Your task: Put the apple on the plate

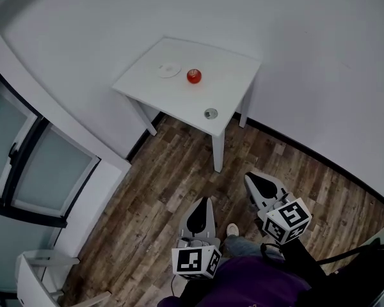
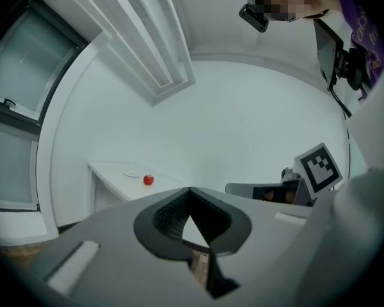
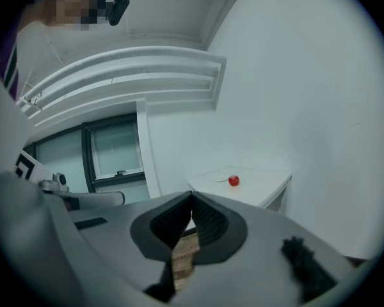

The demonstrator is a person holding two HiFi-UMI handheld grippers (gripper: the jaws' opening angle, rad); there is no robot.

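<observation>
Clearly the apple (image 1: pixel 193 76) is not yet on the plate (image 1: pixel 168 70). In the head view it sits on the bare white worktop (image 1: pixel 224 85) in the upper middle of the frame, just right of the plate and not touching it.

The apple looks small, round, glossy and firm. It is probably light, and its smooth skin and round shape could let it slip or roll under a glancing touch. The safest hold seems to be across its widest middle, with one pad on each side, rather than near the top.

The plate is a shallow white disc and appears empty. A small round cup (image 1: pixel 210 114) stands near the worktop's lower edge, well apart from the apple. Its contents are too small to tell.

Both tools hang low in the frame over the wooden floor (image 1: pixel 160 190), far from the worktop. The left gripper (image 1: pixel 200 211) has its jaws together on nothing, and so does the right gripper (image 1: pixel 260 185).
</observation>
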